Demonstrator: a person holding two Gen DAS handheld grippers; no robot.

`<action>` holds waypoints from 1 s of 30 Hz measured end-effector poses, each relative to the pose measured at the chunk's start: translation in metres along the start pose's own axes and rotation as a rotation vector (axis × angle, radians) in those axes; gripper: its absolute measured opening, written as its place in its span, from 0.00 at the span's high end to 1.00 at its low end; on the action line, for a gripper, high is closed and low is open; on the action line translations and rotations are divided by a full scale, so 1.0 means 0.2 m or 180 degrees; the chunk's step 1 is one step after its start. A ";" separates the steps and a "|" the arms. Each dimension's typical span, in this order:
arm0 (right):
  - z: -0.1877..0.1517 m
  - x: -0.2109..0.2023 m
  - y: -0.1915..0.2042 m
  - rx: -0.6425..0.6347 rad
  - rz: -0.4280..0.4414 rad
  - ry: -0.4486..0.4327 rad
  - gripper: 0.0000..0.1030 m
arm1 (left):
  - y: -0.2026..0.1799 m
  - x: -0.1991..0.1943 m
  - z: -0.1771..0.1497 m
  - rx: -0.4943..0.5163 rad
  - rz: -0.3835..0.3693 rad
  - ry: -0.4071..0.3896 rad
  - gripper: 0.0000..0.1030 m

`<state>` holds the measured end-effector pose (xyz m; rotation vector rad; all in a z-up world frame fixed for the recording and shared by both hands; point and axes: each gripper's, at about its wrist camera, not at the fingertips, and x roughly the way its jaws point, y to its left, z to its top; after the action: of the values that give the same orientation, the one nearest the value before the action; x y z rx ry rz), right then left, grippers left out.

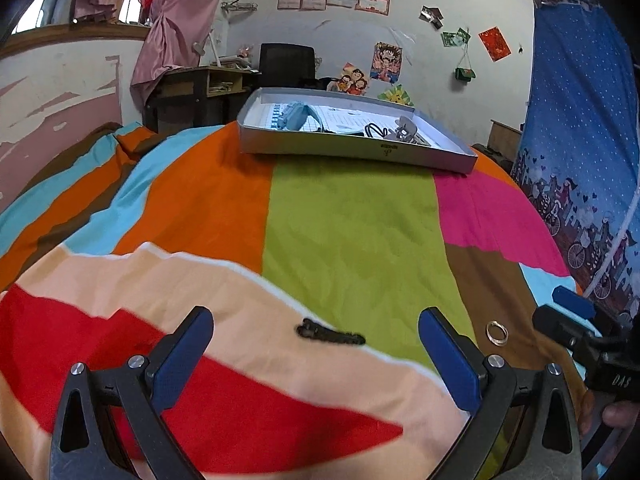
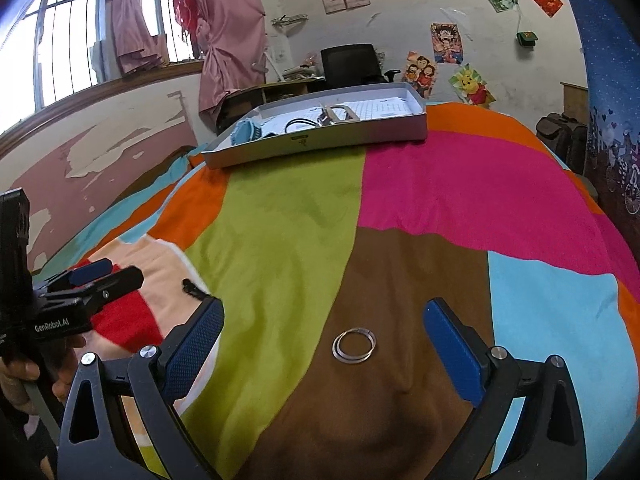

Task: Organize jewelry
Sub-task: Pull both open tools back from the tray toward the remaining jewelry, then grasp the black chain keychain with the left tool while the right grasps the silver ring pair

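The left gripper (image 1: 316, 354) is held with its blue-padded jaws spread wide and nothing between the pads. Just ahead of it, at twelve o'clock between the fingertips, a small dark hair clip (image 1: 330, 332) lies on the bedspread (image 1: 344, 232), across the edge where a peach patch meets a green one. At three o'clock of the left gripper, a pair of thin silver rings (image 1: 497, 333) rests on a brown patch.

The right gripper (image 2: 324, 334) is likewise spread wide and empty. The rings (image 2: 354, 345) are seen between its fingers, slightly toward the right finger, lying flat on the brown patch and overlapping each other; neither pad touches them. The hair clip (image 2: 192, 289) is partly hidden behind the tip of the right gripper's left finger, at ten o'clock.

Farther out, at twelve o'clock on the bedspread, an open shallow grey box (image 1: 360, 150) is set down well apart from both grippers. Inside it a light blue item (image 1: 294, 117), a black cord-like loop (image 1: 374, 131) and a grey claw clip (image 1: 406, 130) are seen. In the right view the box (image 2: 320, 142) stands at eleven o'clock.
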<state>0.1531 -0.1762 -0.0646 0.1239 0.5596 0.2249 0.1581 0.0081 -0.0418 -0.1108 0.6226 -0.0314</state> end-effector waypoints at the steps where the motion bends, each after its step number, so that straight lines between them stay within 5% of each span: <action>1: 0.00 0.02 0.00 0.0001 -0.0008 0.0012 0.06 | 0.00 0.03 0.01 0.0003 -0.0013 0.0017 0.00; 7: 0.01 0.14 -0.03 0.0028 -0.0042 0.0173 0.29 | -0.01 0.17 0.01 -0.0039 -0.0063 0.0182 0.00; 12: -0.02 0.23 -0.04 0.0078 -0.0061 0.0353 0.47 | -0.02 0.27 -0.03 -0.0071 -0.0121 0.0437 0.12; 18: -0.06 0.27 -0.04 0.0145 -0.0119 0.0466 0.47 | -0.02 0.32 -0.06 -0.0079 -0.0156 0.0584 0.22; 30: -0.12 0.35 -0.01 0.0061 -0.0188 0.0732 0.75 | -0.05 0.36 -0.09 0.0024 -0.0216 0.0755 0.64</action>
<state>0.1978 -0.1591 -0.1212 0.1005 0.7932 0.1771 0.2058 -0.0085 -0.0967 -0.1220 0.8554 -0.1138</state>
